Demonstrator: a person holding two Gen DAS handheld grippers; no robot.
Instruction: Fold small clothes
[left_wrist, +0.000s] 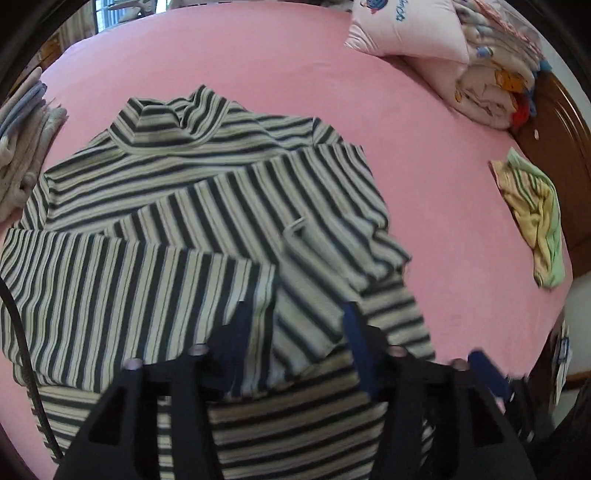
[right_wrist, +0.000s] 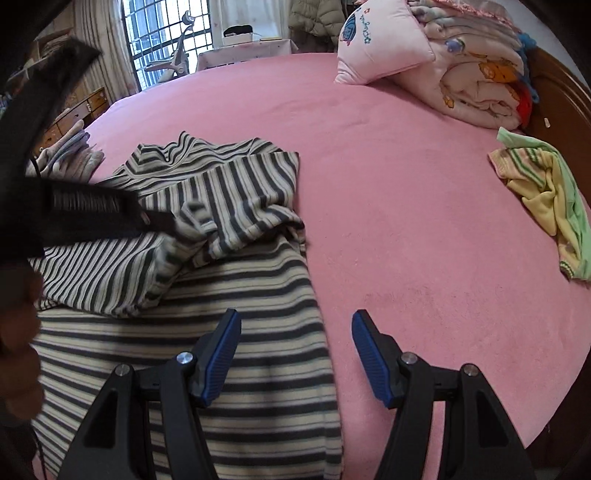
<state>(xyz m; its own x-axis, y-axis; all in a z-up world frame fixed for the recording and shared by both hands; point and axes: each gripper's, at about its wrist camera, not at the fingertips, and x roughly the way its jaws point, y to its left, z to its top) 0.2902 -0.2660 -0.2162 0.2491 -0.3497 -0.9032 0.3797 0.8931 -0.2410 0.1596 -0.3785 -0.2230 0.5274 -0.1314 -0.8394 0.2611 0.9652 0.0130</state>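
The striped shirt (right_wrist: 229, 229) lies on the pink bed (right_wrist: 388, 184), toward its left side. It is soft and light. It will bend and flop when it is lifted, and it can slide a little on the sheet. It will not break. Both sleeves look folded in over the chest, and the bottom half is not yet folded up. I think the next good place to hold it is the bottom hem, one corner for each hand, pinching both layers together so none slips out.

The left tongs (left_wrist: 295, 332) are open. The folded sleeve lies under and between the blue pads, but the picture is blurry and I do not see them pinching it. In the left wrist view the collar is up at 11 o'clock from these tongs.

The right tongs (right_wrist: 295, 347) are open too and hold nothing. They hang over the right edge of the shirt's lower part. One pad is over stripes and the other is over bare pink sheet. The folded sleeves are at 11 o'clock from them.

A yellow and green garment (right_wrist: 546, 199) waits well apart at 2 o'clock. A pillow (right_wrist: 384, 48) sits far off at 1 o'clock.
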